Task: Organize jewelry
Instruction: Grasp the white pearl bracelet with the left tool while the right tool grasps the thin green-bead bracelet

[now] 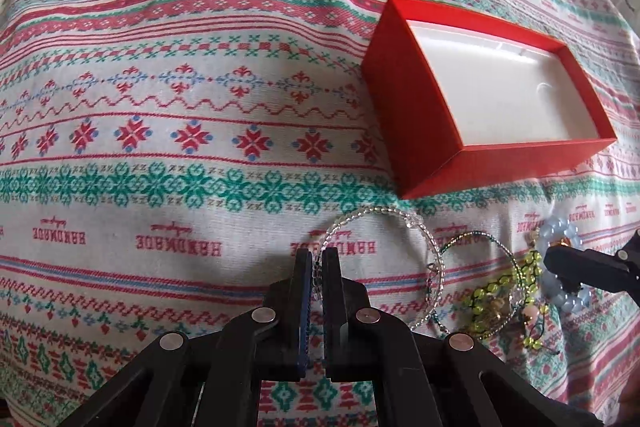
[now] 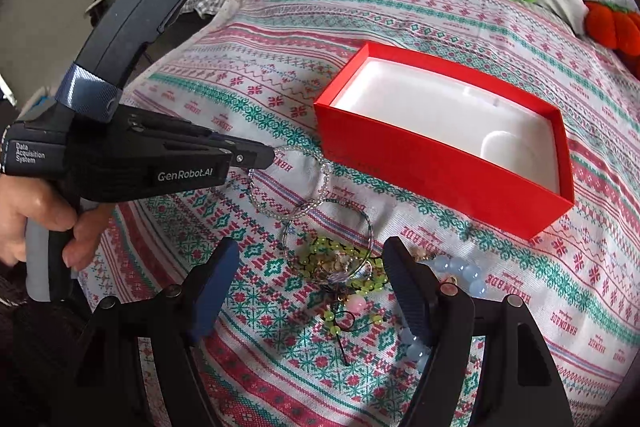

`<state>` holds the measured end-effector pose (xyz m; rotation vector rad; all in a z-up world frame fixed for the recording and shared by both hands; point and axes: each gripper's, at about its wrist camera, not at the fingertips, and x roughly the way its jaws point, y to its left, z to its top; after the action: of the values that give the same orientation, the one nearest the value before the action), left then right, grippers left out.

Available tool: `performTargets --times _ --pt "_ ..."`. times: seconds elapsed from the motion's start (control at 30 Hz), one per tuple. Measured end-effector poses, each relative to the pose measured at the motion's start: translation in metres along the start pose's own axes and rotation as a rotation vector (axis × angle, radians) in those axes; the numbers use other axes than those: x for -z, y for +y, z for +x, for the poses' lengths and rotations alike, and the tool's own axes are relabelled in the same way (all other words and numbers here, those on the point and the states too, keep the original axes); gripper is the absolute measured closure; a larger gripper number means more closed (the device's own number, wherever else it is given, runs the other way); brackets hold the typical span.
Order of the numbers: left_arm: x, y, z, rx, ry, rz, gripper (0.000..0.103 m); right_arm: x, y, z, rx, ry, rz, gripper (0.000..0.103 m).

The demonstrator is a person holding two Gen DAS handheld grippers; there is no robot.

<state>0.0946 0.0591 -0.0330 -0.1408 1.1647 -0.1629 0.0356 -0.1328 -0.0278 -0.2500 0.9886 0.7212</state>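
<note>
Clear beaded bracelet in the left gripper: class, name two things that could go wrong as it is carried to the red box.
1. The left gripper pinches only a short stretch of the clear beaded bracelet; it may slip out.
2. Its loop overlaps the green-beaded wire bangle in the pile, so lifting might drag that along, short of the red box.
</note>
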Motion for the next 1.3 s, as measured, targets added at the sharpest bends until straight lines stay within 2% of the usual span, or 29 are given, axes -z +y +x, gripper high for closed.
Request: performTargets --times 0.17,0.33,0.47,0.63,0.9,0.93,0.97,1.03,1.3 --pt "0.009 0.02 -0.009 -0.044 -0.009 -0.005 0.103 -0.005 0.003 0.023 0.065 0.035 -0.06 0.026" --pt "0.012 0.032 -0.015 -0.034 -0.008 -0.024 0.103 -0.011 0.012 0.032 0.024 0.029 -0.094 0.026" --pt "0.014 0.036 -0.017 -0.03 -0.001 -0.034 0.103 -0.011 0.026 0.044 0.061 0.056 -0.153 0.026" --pt "0.021 0.046 -0.019 -0.033 0.008 -0.044 0.103 -0.015 0.022 0.051 0.081 0.058 -0.138 0.026" --pt "0.021 0.04 -0.016 -0.058 0.015 -0.033 0.103 -0.019 0.01 0.059 0.077 0.07 -0.096 0.026" --pt "0.019 0.039 -0.016 -0.057 0.014 -0.033 0.103 -0.019 0.01 0.059 0.075 0.069 -0.1 0.029" --pt "0.019 0.039 -0.018 -0.055 0.01 -0.034 0.103 -0.02 0.011 0.059 0.07 0.069 -0.105 0.039" --pt "0.018 0.037 -0.021 -0.052 -0.003 -0.031 0.103 -0.019 0.013 0.055 0.069 0.069 -0.112 0.045" --pt "0.01 0.028 -0.047 -0.015 -0.079 -0.028 0.103 -0.015 0.012 0.039 0.075 0.046 -0.112 0.049"
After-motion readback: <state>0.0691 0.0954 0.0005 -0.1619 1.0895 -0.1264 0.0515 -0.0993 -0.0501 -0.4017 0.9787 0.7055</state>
